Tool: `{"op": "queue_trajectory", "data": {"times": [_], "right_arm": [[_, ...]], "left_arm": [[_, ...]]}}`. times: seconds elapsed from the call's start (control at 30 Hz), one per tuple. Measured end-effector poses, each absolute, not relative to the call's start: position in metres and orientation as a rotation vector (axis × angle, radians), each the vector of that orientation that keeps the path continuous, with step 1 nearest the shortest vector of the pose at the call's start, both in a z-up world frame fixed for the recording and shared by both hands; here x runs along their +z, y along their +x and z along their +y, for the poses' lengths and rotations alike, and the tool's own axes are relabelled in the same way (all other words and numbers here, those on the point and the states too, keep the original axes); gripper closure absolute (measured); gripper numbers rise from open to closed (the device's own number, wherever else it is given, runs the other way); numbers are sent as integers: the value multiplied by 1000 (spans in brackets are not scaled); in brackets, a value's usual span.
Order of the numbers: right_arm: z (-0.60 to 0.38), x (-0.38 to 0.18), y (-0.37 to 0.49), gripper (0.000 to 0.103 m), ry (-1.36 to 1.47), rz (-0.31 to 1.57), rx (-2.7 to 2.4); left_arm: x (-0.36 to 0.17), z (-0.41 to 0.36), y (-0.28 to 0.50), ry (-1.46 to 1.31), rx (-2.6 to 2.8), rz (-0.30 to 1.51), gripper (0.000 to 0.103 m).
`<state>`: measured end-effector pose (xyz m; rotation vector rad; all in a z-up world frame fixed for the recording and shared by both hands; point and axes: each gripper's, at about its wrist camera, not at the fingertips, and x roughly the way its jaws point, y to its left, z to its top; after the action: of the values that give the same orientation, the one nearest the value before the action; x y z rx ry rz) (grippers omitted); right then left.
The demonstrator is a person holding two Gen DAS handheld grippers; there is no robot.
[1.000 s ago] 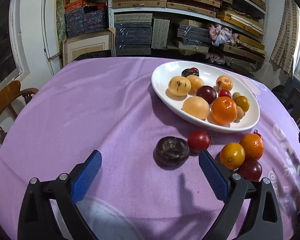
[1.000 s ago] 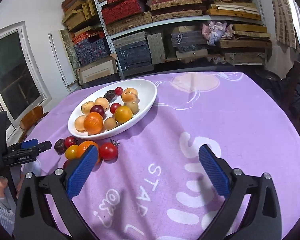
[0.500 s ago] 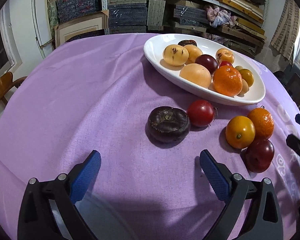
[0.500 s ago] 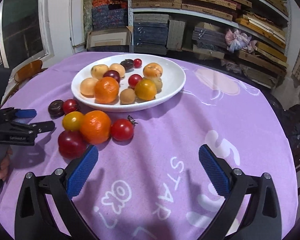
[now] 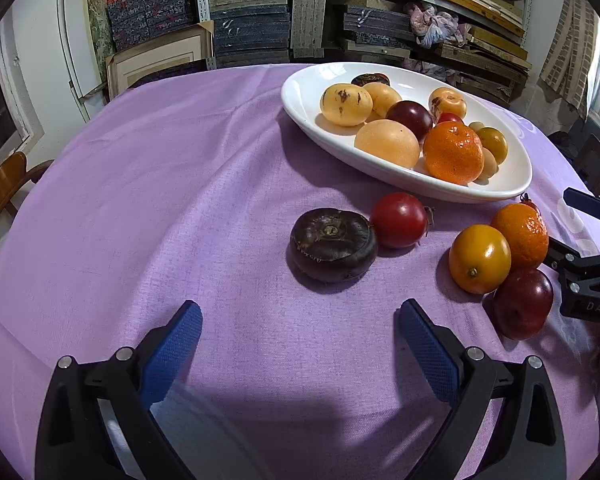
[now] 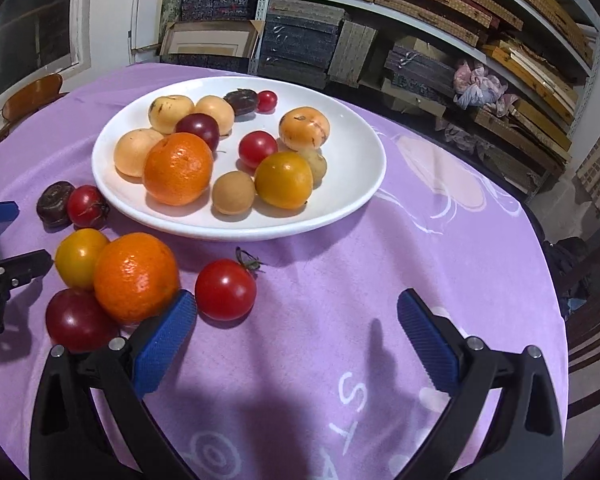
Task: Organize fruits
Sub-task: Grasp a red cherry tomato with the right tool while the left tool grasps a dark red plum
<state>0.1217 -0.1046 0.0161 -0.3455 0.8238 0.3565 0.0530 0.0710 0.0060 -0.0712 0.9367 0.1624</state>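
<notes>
Six loose fruits sit lower left of frame w/ my right gripper [image 6: 296,332] wide & empty, left pad touching the orange [image 6: 136,276]; closing could nudge the tomato [image 6: 225,289] rolling off-table, imo.

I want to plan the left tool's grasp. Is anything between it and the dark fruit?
Nothing visible: only bare purple cloth lies between the open left tool and the dark fruit. A red tomato sits at its far right side.
</notes>
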Motion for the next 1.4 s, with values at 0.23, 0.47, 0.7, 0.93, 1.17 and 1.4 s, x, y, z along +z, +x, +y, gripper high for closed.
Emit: {"op": "queue_trajectory", "data": {"times": [0.23,0.47,0.7,0.93,1.17,1.4], "right_arm": [[-141,21,133,4,-220,823,331],[-117,20,129,47,-209,863,529],[-107,18,125,66,-237,872,561],[-98,17,124,73,-280,863,561],[-121,17,106,74,-270,867,544],[-170,19,90,74,-156,880,495]], "left_arm": [[6,71,53,-71,163,937,3],[6,71,53,-71,162,936,3],[6,71,53,-71,163,936,3],[6,71,53,-72,161,937,3],[6,70,53,-72,162,936,3],[11,68,49,-105,120,895,3]]}}
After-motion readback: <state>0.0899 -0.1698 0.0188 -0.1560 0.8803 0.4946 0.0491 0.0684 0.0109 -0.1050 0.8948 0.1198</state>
